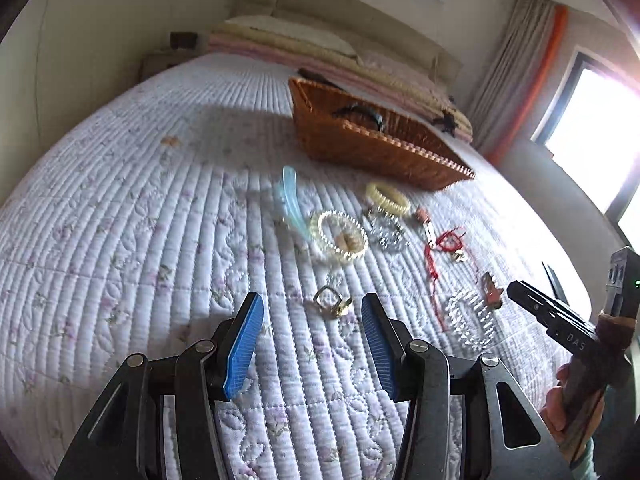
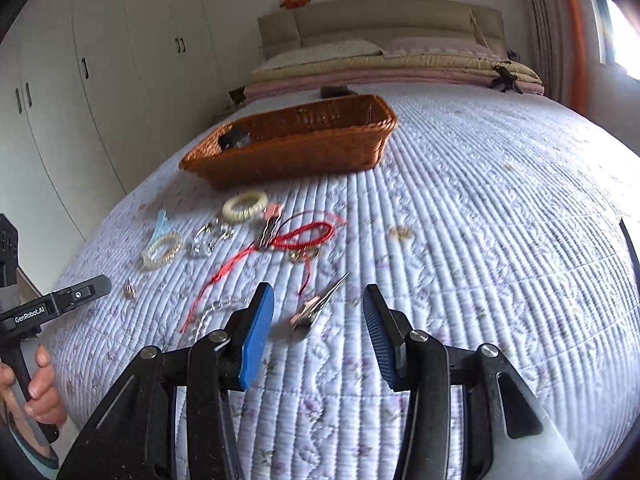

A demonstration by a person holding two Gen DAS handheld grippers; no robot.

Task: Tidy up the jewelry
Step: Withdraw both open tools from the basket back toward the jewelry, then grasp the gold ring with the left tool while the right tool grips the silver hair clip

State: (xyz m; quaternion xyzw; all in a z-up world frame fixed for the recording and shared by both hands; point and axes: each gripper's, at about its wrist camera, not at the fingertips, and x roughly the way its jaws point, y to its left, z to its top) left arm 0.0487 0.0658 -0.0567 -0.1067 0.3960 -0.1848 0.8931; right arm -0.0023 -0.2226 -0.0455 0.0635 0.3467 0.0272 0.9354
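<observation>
Left wrist view: left gripper (image 1: 312, 316) spread wide, empty, just short of small gold ring (image 1: 331, 301) on quilt (image 1: 120, 240), wicker basket (image 1: 360, 140) far beyond; right gripper (image 2: 318, 312) likewise released around hair clip (image 2: 316, 304); light, stiff, slippery—pinch across band.

Daylit and pretty bright overall. Strong blown-out glare from the window (image 1: 592, 136) on the right of the left wrist view, washing that corner pinkish-white; same window (image 2: 622, 36) clipped to white in the right wrist view. Soft dark shadow across the quilt (image 1: 132, 240) just before the wicker basket (image 1: 360, 140). Heavy fisheye bending, black vignette in the corners. Slight motion smear on the jewelry, sharp on the blue finger pads (image 2: 256, 344).
</observation>
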